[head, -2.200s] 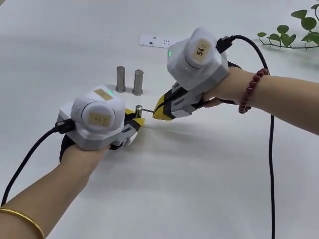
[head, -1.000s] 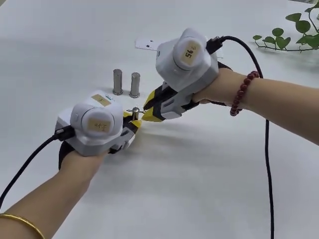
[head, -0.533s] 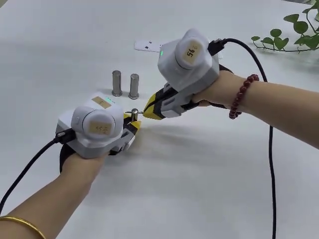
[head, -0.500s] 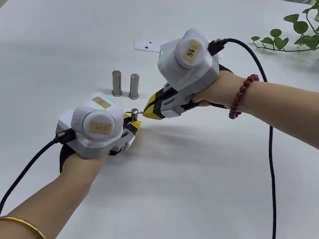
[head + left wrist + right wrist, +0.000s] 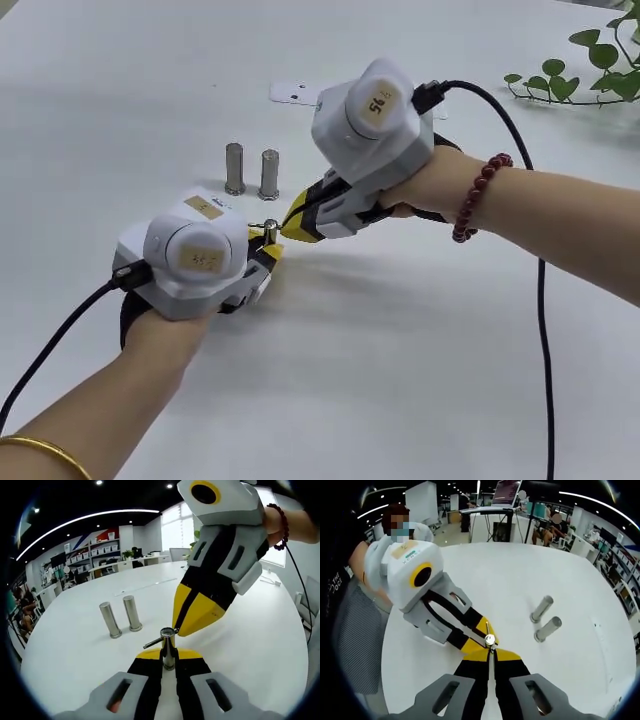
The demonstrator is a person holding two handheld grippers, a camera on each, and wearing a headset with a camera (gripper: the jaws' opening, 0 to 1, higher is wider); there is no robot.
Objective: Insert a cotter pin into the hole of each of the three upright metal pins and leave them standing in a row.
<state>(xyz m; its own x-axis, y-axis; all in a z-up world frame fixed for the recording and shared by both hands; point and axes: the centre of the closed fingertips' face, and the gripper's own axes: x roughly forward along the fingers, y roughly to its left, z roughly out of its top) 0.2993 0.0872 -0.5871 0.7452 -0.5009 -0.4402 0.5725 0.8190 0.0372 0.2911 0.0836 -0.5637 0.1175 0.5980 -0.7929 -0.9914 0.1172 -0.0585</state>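
The white worktop [image 5: 420, 380] bears everything, and the two tongs meet tip to tip low over it. The left gripper [image 5: 267, 242], a white housing with black jaws tipped in yellow, lies low and close to the surface, a posture that looks chosen to brace it like a vice. The right gripper [image 5: 296, 224], of the same build, slants down from the far right until its yellow tips all but touch the left one's, probably so that what it carries runs level with the hole it is aimed at. Just beyond the left gripper's tips, apart from both tools, one short grey metal pin [image 5: 234, 168] and a second pin [image 5: 269, 173] stand upright side by side, seemingly parked as the start of the row. No wire can be made out in either. The third metal pin [image 5: 168, 647] stands upright between the left jaws, which are closed on its lower shaft and leave the head and cross-hole free above them. The thin steel cotter pin [image 5: 153, 642] lies across that head. The right jaws are drawn to a slit on its near end and its free end pokes out on the side away from them, so it is judged to be through the hole.
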